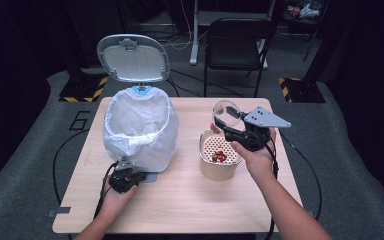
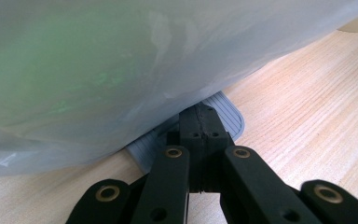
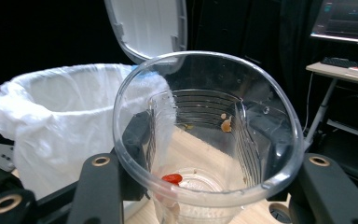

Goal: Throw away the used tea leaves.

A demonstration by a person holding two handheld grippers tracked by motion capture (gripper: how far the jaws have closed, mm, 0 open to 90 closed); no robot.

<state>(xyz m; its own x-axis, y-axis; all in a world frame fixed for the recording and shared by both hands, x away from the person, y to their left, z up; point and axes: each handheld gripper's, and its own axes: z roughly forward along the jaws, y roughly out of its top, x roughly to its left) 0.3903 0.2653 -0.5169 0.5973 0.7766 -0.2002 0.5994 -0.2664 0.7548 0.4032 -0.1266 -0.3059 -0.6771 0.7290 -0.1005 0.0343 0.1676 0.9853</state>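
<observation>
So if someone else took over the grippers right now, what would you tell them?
Left gripper: shut, pressing the grey pedal of the bin, whose lid stands open.
Right gripper: shut on the clear plastic cup, held above the table near the beige strainer tub.
Things: red bits lie on the tub's perforated insert; one red bit and some residue sit in the cup.
Done: bin opened, cup in hand.
Left, probably: carry the cup to the bin, drop it in, then let go of the pedal.
</observation>
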